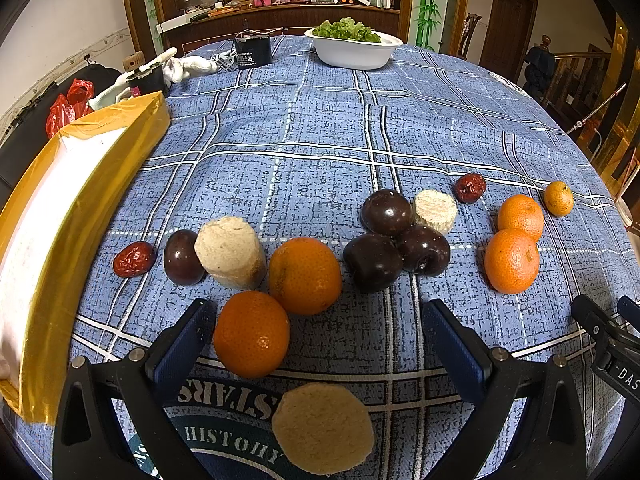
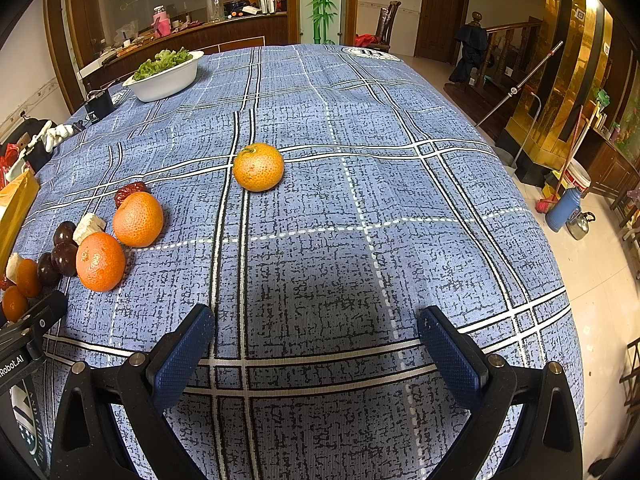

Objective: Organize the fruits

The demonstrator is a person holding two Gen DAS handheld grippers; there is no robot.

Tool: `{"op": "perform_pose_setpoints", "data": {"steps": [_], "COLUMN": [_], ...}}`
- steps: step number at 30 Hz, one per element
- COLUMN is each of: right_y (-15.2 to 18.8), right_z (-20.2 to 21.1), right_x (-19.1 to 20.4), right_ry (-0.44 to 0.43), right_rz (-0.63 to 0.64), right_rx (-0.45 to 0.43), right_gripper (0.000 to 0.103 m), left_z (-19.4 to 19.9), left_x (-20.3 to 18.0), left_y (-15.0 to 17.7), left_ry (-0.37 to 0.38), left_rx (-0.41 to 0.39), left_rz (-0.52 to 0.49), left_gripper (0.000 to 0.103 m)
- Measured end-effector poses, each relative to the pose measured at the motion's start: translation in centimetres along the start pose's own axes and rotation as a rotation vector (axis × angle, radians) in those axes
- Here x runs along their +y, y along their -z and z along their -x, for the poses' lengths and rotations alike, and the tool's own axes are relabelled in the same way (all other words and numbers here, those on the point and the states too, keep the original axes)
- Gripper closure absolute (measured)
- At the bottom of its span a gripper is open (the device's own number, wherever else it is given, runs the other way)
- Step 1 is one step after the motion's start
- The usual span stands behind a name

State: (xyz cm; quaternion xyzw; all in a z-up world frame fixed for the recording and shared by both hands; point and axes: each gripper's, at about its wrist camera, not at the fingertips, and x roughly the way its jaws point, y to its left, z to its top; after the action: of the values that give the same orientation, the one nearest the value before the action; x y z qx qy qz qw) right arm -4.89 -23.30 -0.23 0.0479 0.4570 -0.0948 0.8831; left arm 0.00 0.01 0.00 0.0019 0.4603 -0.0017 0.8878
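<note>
Now | left gripper (image 1: 316,320), right gripper (image 2: 316,320) agape | blue plaid tablecloth (image 2: 360,160) | kitchen behind

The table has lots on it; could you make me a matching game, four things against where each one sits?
Things:
1. bowl of greens
2. yellow box
3. lone small orange
4. pale cut round

Places:
A. between the left gripper's open fingers, nearest the camera
B. far end of the table
C. left edge of the table
D. apart from the rest, ahead of the right gripper

Pairs: 1-B, 2-C, 3-D, 4-A
</note>
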Motion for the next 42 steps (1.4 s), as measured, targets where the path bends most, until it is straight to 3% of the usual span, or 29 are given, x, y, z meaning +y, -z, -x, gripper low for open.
{"op": "perform_pose_setpoints", "data": {"steps": [25,37,39,41,42], "right_y": [-0.2,-0.3,-0.6,-0.7,-0.7], "right_z": [-0.2,-0.2,-0.3,-0.4,-0.4], "right_x": [-0.1,-0.2,-0.4,-0.1,0.3], "right_ry": [0.003,-0.011,-0.018,-0.004,0.014], "right_rz": [-0.003,-0.033,-0.036,-0.031,-0.017], "right_rx": [0.001,0.016,0.038,0.059,0.062], "right_gripper": [0.000,0.000,0.000,0.000,0.000], "left_z": [0.0,0.6,1.3,2.6,3.7], "left_x": [0.2,0.3,0.8,1.6,2.4], "left_y": [-0.2,0.5,1.2,1.7,1.9], "left_ry": [-0.007,0.099,0.129,0.181,0.209], "left_rx": [0.004,0.061,0.063,0.049,0.026], "left_rz": [0.012,-0.138,-0.159,-0.161,-0.161], "left_gripper": [0.000,0.000,0.003,0.020,0.022]}}
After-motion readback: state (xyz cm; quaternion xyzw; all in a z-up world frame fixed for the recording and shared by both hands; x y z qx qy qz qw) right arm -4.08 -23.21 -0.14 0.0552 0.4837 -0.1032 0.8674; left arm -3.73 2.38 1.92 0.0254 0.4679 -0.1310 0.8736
